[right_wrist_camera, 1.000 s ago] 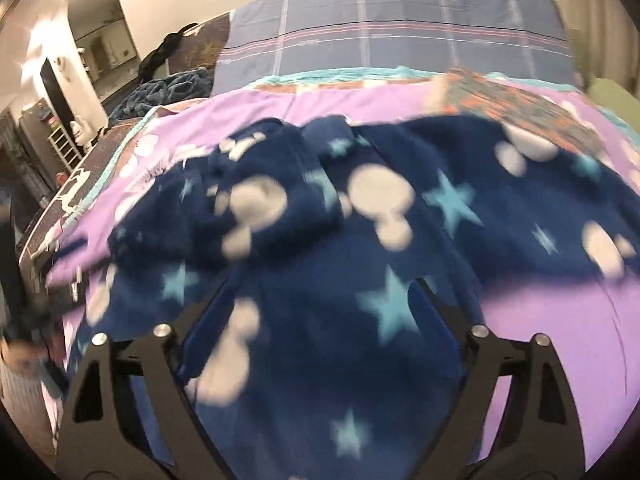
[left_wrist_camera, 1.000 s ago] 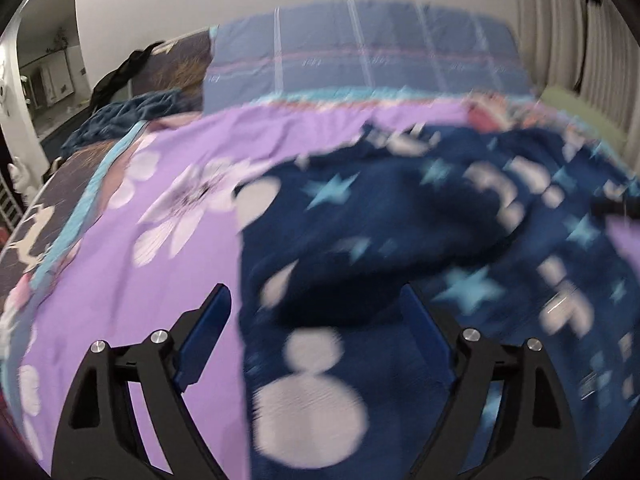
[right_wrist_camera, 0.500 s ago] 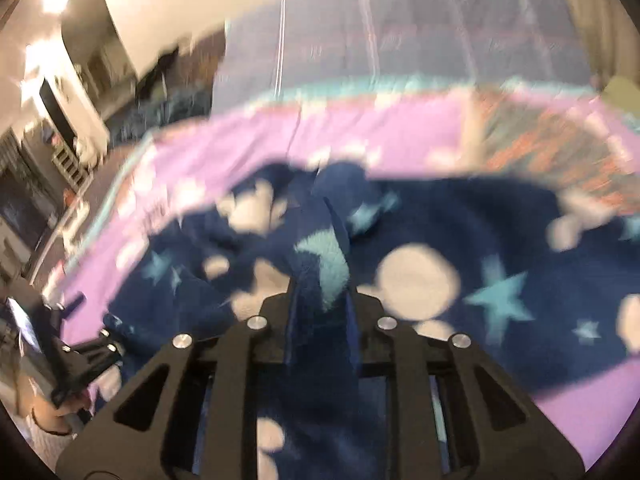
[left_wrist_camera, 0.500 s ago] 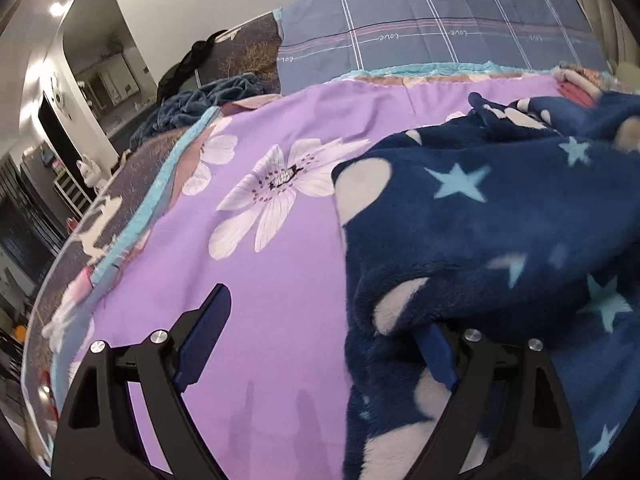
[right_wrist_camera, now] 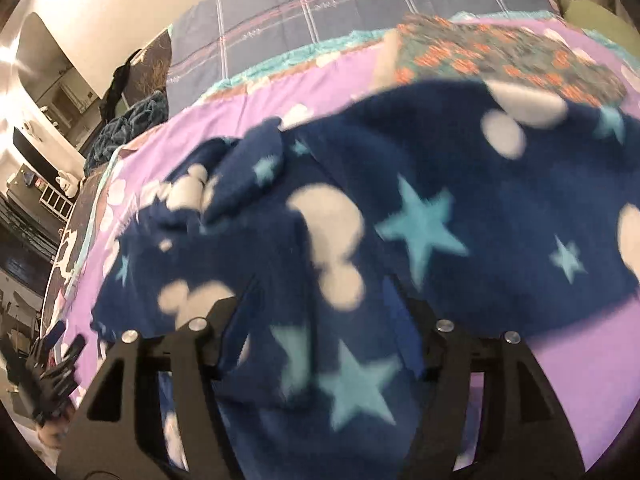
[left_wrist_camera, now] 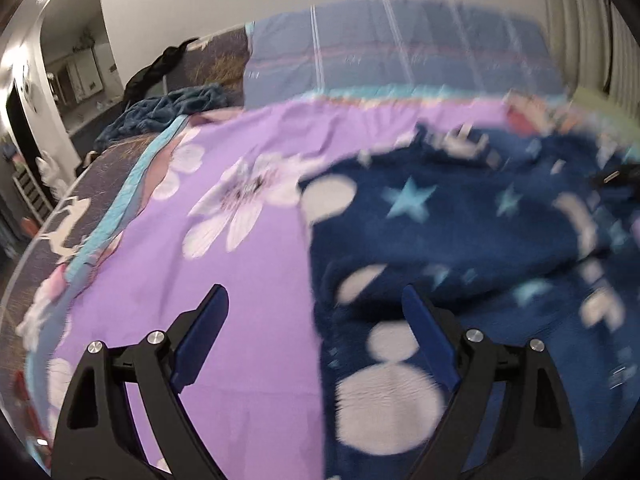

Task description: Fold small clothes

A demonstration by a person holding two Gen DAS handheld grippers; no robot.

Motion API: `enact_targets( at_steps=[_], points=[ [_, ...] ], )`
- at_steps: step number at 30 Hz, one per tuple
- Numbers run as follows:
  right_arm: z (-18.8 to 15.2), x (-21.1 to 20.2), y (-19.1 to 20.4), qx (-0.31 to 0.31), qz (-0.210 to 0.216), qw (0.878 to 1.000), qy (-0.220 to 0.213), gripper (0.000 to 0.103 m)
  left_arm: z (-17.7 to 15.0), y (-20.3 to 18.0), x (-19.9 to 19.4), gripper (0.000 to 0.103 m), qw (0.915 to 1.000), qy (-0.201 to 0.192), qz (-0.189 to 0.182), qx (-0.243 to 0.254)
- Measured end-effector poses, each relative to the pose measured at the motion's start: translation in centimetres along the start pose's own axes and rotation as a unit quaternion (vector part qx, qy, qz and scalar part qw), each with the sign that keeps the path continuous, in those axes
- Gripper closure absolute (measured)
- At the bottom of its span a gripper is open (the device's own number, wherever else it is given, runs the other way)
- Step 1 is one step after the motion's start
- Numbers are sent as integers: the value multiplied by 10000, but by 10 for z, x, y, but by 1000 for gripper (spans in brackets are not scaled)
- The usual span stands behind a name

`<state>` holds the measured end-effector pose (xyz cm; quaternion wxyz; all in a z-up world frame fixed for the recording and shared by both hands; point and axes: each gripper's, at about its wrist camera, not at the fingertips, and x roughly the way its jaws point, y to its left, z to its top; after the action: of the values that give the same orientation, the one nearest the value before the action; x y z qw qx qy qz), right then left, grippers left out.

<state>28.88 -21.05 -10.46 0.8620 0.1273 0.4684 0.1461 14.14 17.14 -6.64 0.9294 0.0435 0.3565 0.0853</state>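
A navy fleece garment (left_wrist_camera: 460, 240) with white blobs and pale blue stars lies spread on the purple flowered sheet (left_wrist_camera: 248, 264). My left gripper (left_wrist_camera: 316, 316) hangs open just above it, and the garment's left edge runs between the fingers without touching either pad. In the right wrist view the same fleece (right_wrist_camera: 420, 208) fills the middle, with a bunched fold at its far left. My right gripper (right_wrist_camera: 320, 312) is opening; a hump of fleece lies between its fingers and the pads stand off it. The left gripper (right_wrist_camera: 52, 364) shows small at the lower left there.
A grey-blue plaid pillow (right_wrist_camera: 360, 12) lies across the head of the bed. A teal and orange patterned cloth (right_wrist_camera: 500, 56) sits at the back right. A dark teal blanket (left_wrist_camera: 168, 112) is heaped at the back left. The bed's left edge (left_wrist_camera: 64, 220) drops toward a doorway.
The right gripper, shut on a fold of fleece half a second ago, has spread its jaws and the fold has dropped. The left gripper drew back off the garment's edge.
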Motion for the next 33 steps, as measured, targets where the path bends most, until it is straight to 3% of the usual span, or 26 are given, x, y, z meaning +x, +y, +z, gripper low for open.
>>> enact_targets(
  at_steps=[3, 4, 5, 6, 8, 10, 12, 13, 14, 18, 20, 22, 23, 24, 27, 28, 29, 33],
  points=[
    [19, 25, 23, -373, -94, 9992, 59, 41, 18, 1, -1, 16, 9994, -251, -58, -251],
    [21, 35, 28, -435, -186, 9988, 122, 72, 26, 1, 6, 19, 9989, -293, -58, -354],
    [22, 44, 32, -485, -228, 9983, 207, 93, 32, 1, 14, 21, 9985, -322, -88, -439],
    [23, 49, 36, -516, -273, 9979, 283, 93, 37, 0, 27, 21, 9984, -318, -57, -467],
    [22, 31, 41, -426, -464, 9979, -175, 94, 38, -6, 47, 21, 9992, -188, 232, -262],
    [24, 10, 38, -339, -687, 9950, -641, 92, 27, -16, 75, 20, 9987, 205, 452, 135],
    [28, 15, 29, -383, -1053, 9909, -741, 80, 11, -22, 102, 20, 9961, 687, 466, 294],
    [31, 30, 23, -503, -1186, 9908, -411, 71, 12, -19, 101, 19, 9969, 655, 423, 142],
    [33, 39, 17, -518, -1150, 9919, -139, 71, 14, -17, 97, 19, 9970, 621, 441, 97],
    [23, 1, 6, -13, -624, 9961, -628, 69, 14, -17, 87, 19, 9973, 507, 520, 117],
    [12, -20, 16, -117, 169, 9983, -551, 71, 20, -15, 72, 21, 9982, 332, 499, -65],
    [-6, -31, 38, -606, 760, 9949, -270, 71, 27, -13, 55, 22, 9992, -12, 228, -327],
    [-14, -30, 47, -851, 728, 9936, -154, 71, 32, -15, 47, 22, 9989, -124, 9, -454],
    [-25, -21, 59, -1223, 439, 9915, 55, 71, 36, -17, 45, 22, 9985, -136, -160, -509],
    [-44, 24, 58, -1495, -279, 9866, 586, 70, 33, -39, 63, 22, 9980, 226, -471, -358],
    [-50, 31, 50, -1432, -108, 9893, 241, 70, 21, -54, 84, 21, 9975, 613, -352, -82],
    [-53, 31, 46, -1388, -34, 9903, 56, 70, 9, -64, 104, 13, 9962, 841, -183, 146],
    [-56, 28, 52, -1475, -128, 9890, 29, 68, 9, -52, 105, 6, 9956, 851, -310, -246]
  ],
)
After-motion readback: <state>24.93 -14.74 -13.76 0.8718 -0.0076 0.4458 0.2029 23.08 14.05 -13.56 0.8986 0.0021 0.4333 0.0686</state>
